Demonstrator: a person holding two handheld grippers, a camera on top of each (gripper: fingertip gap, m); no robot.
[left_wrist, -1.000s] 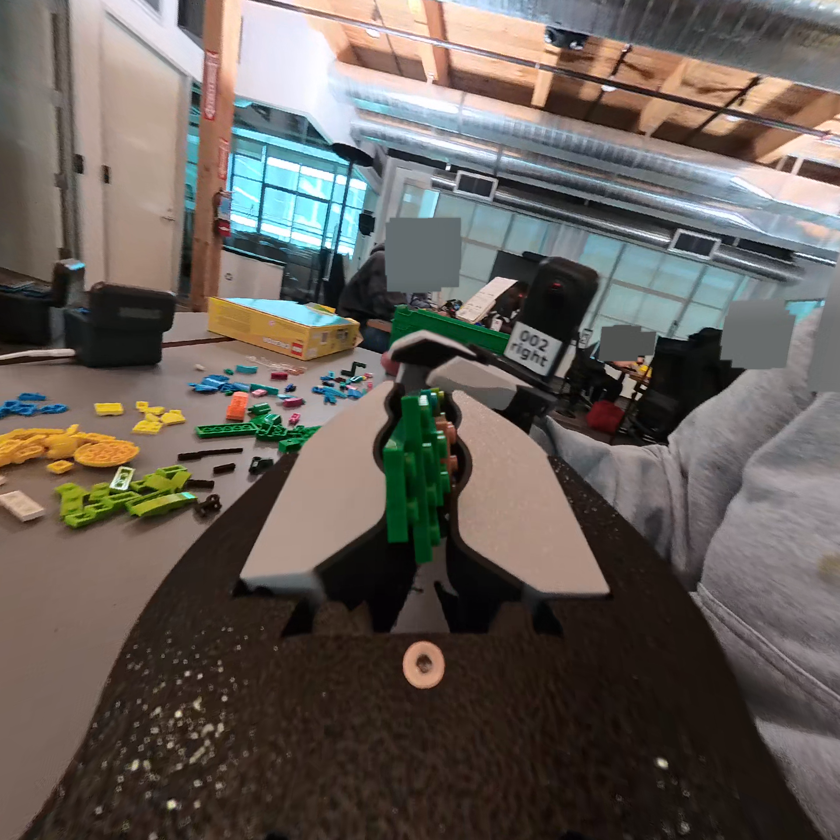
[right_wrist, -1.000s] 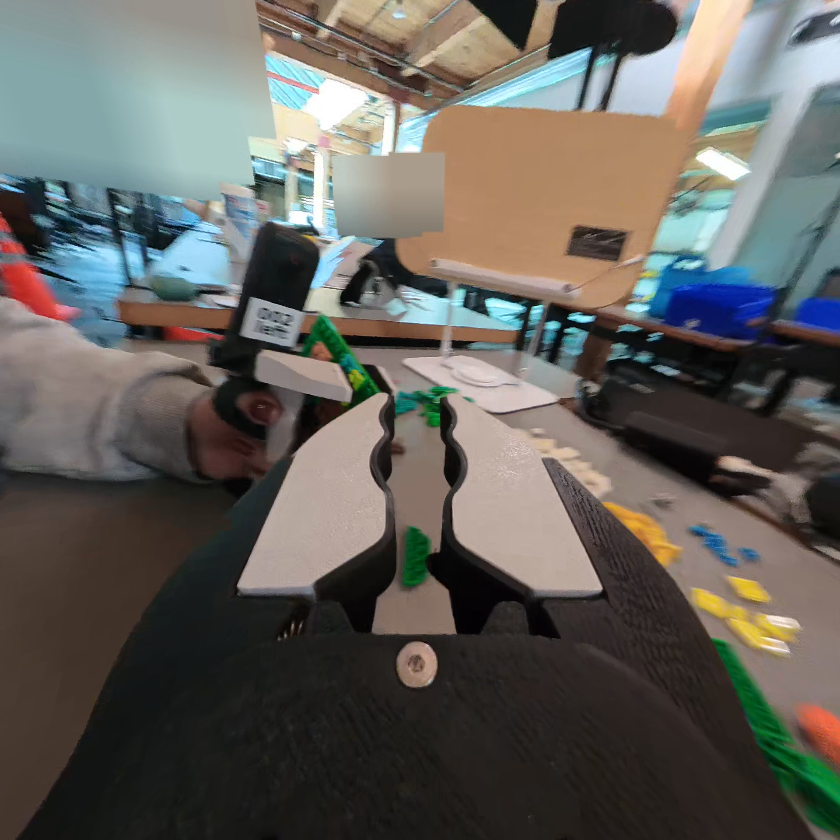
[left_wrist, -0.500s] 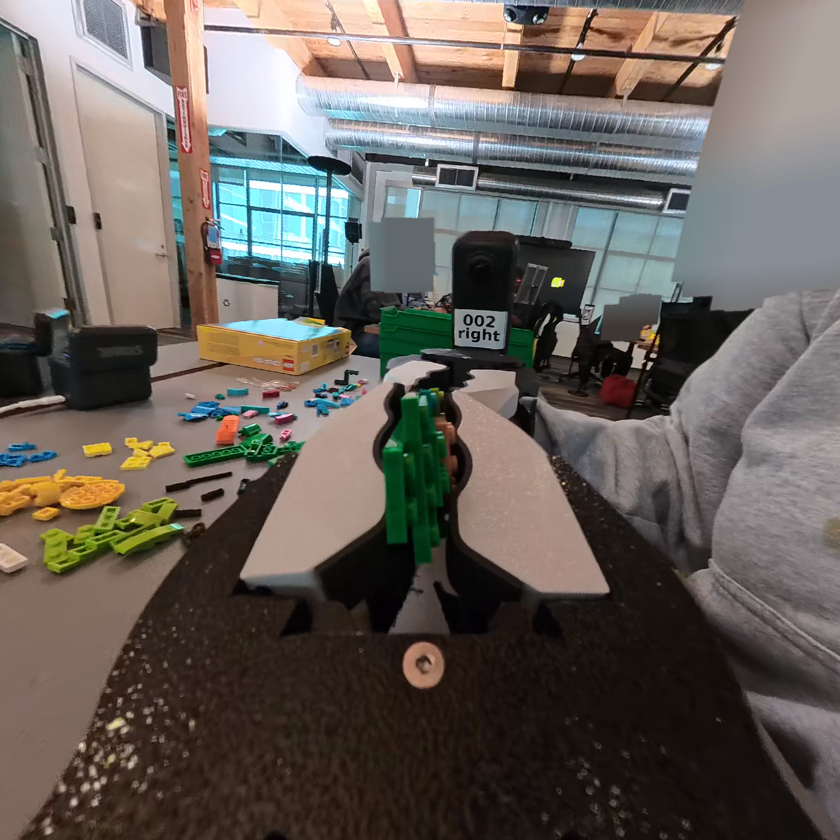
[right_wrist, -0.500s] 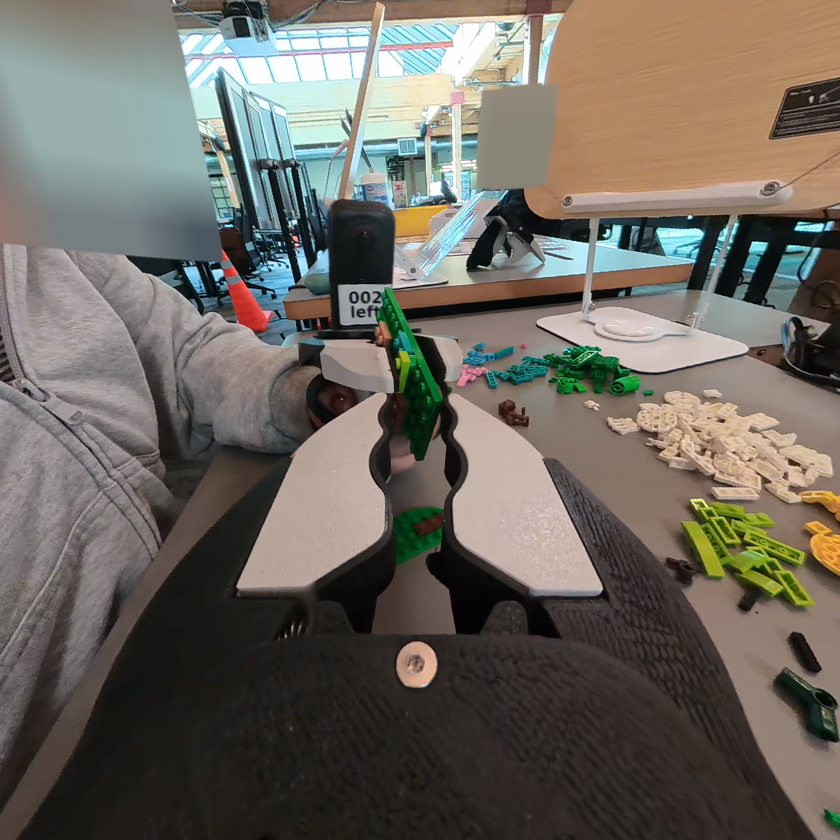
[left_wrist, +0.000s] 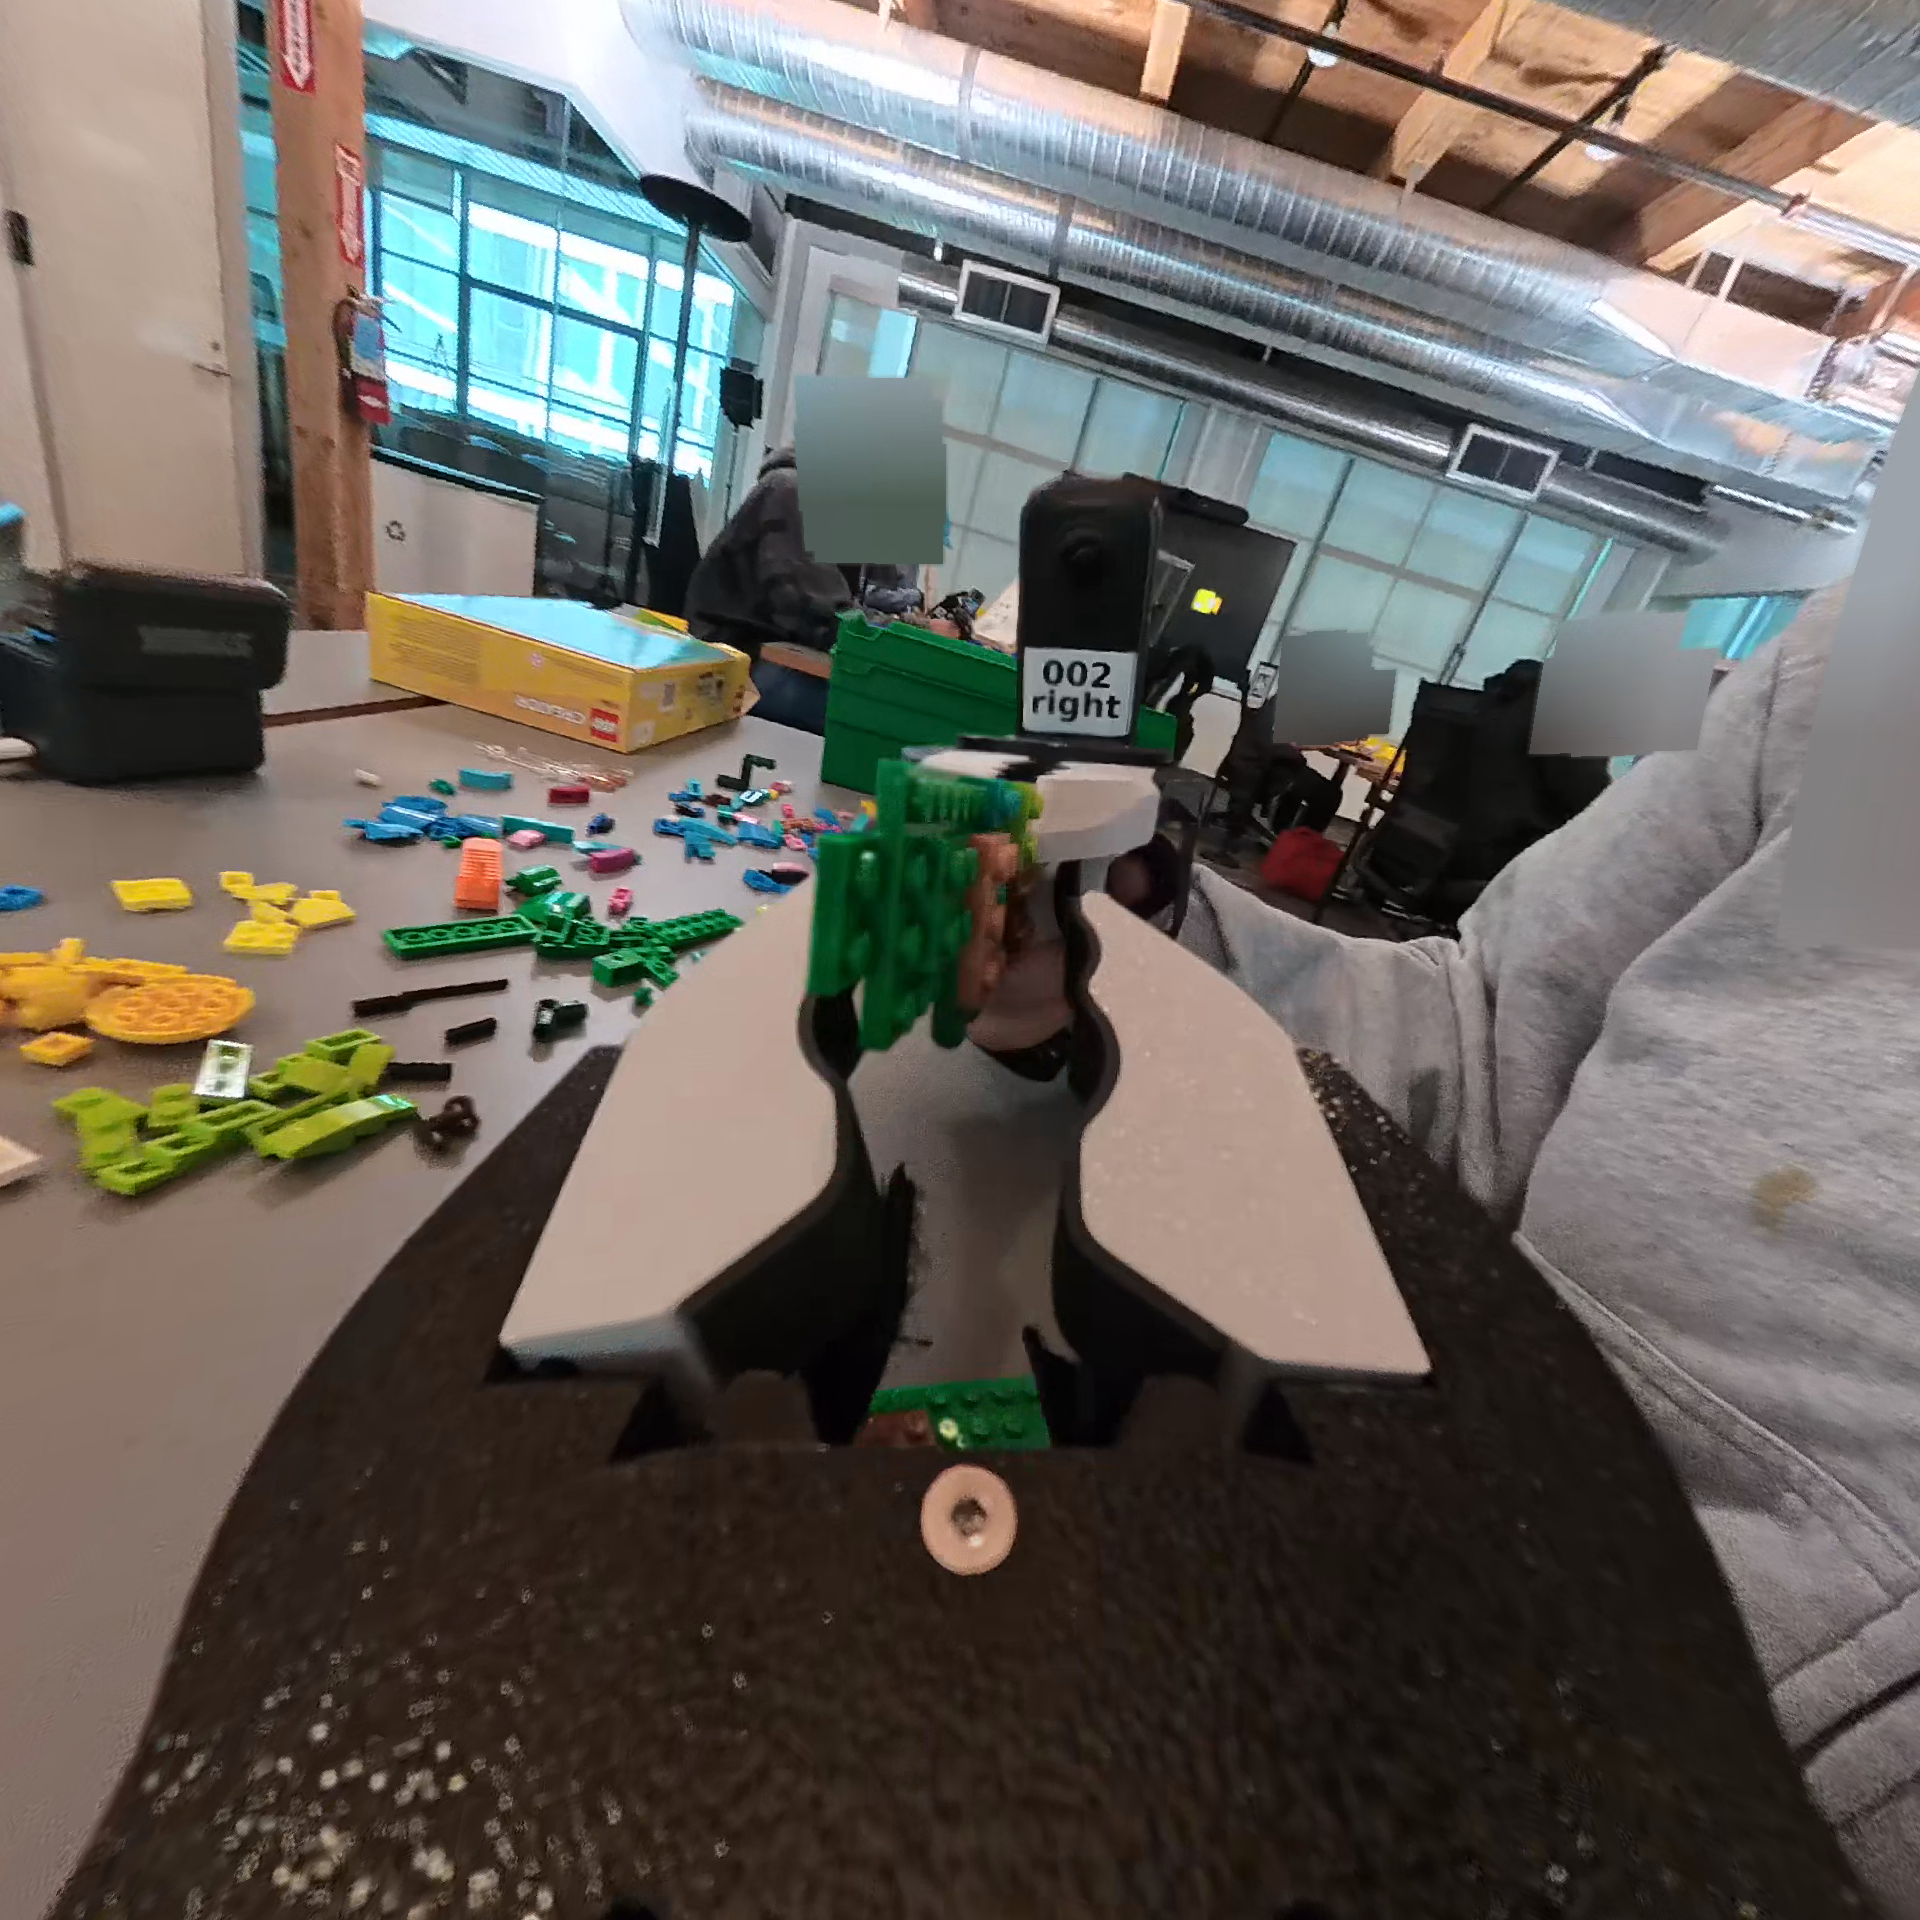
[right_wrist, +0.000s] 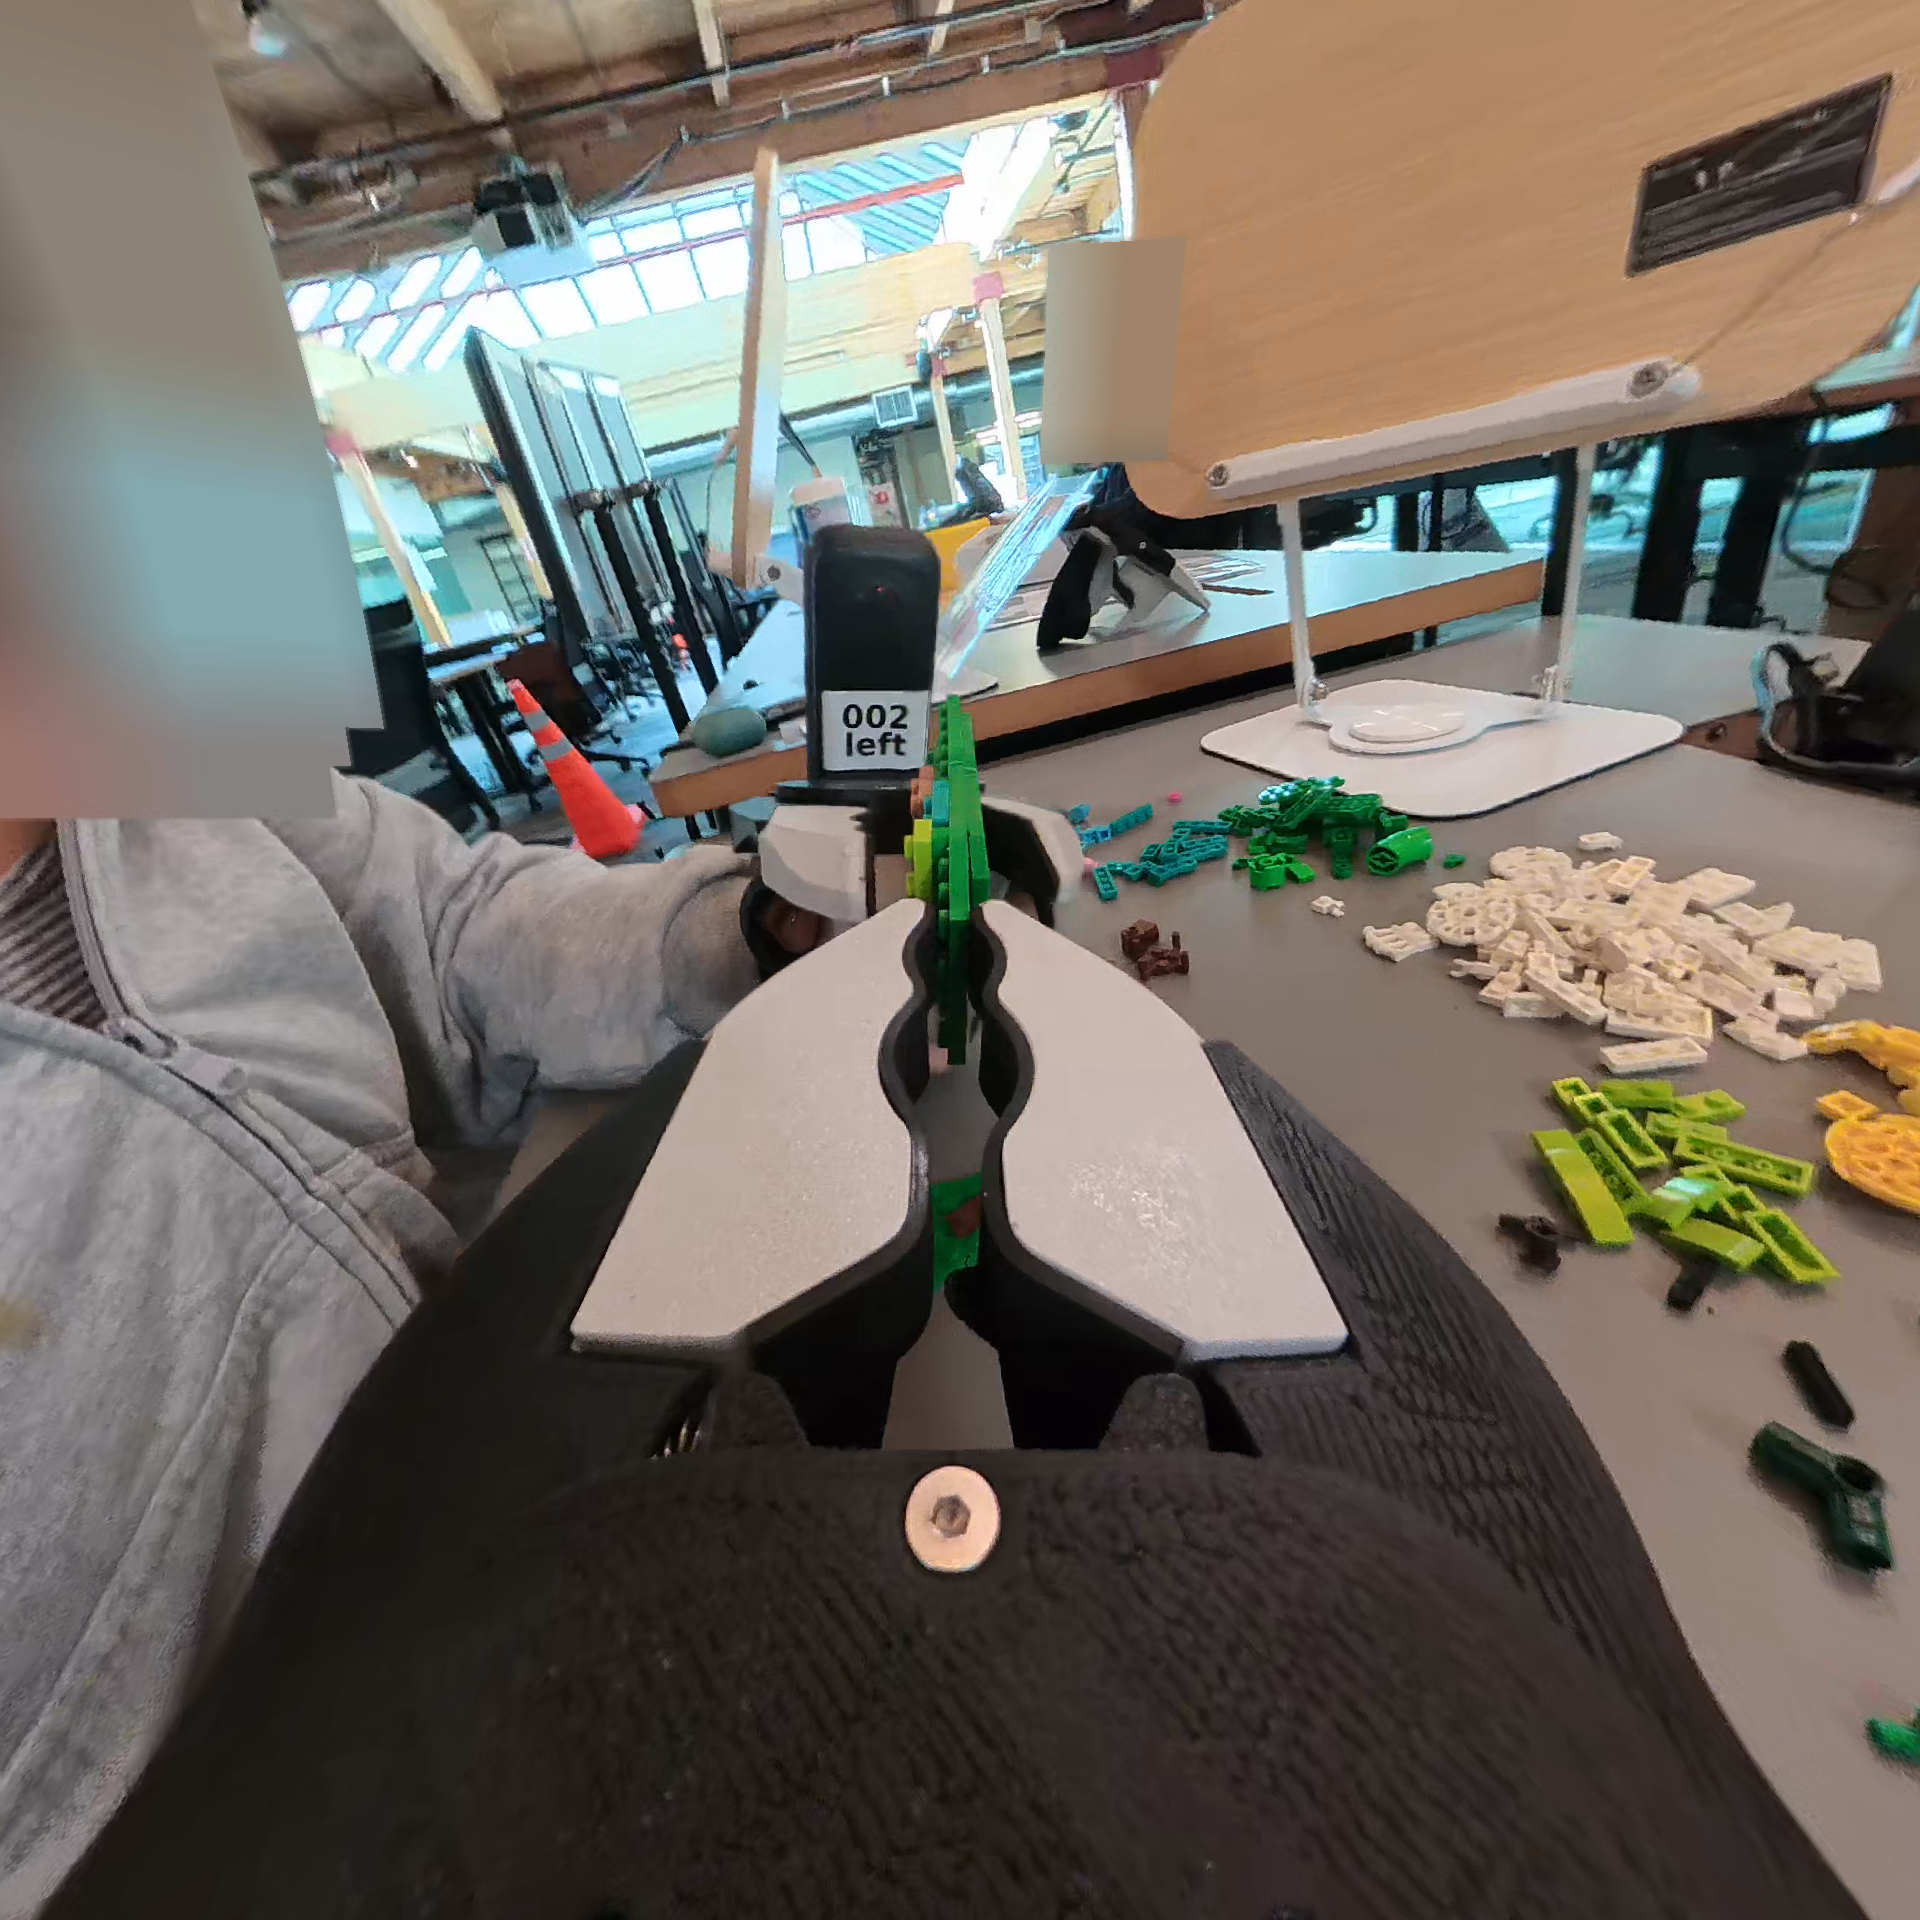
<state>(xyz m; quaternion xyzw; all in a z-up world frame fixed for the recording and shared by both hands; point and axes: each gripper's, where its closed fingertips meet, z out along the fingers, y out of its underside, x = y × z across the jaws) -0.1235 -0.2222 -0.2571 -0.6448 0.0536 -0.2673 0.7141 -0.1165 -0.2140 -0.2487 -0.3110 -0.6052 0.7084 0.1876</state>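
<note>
A flat green brick assembly (right_wrist: 958, 831) with lime, teal and brown pieces on one face stands upright on its edge between the two grippers. My right gripper (right_wrist: 953, 920) is shut on its near edge, both pads pressed against it. My left gripper (left_wrist: 951, 935) is open, with its fingers spread to either side of the assembly (left_wrist: 894, 914) and a gap on the right side. The right gripper (left_wrist: 1039, 805) shows in the left wrist view gripping the far edge. The left gripper (right_wrist: 920, 857) shows beyond the assembly in the right wrist view, with its fingers apart.
A small green plate with a brown piece (right_wrist: 956, 1226) lies on the grey table (right_wrist: 1351, 1091) under the grippers. Loose bricks lie in piles: white (right_wrist: 1662, 956), lime (right_wrist: 1683, 1174), green (left_wrist: 561, 935), yellow (left_wrist: 156, 1003). A yellow box (left_wrist: 551, 665), a green crate (left_wrist: 904, 696) and a stand's white base (right_wrist: 1455, 727) stand farther back. My left and right fingertips are right by each other.
The left gripper held the green assembly and has now opened off it. The right gripper moved in from the other side and closed on it, so the assembly has passed from left to right.
</note>
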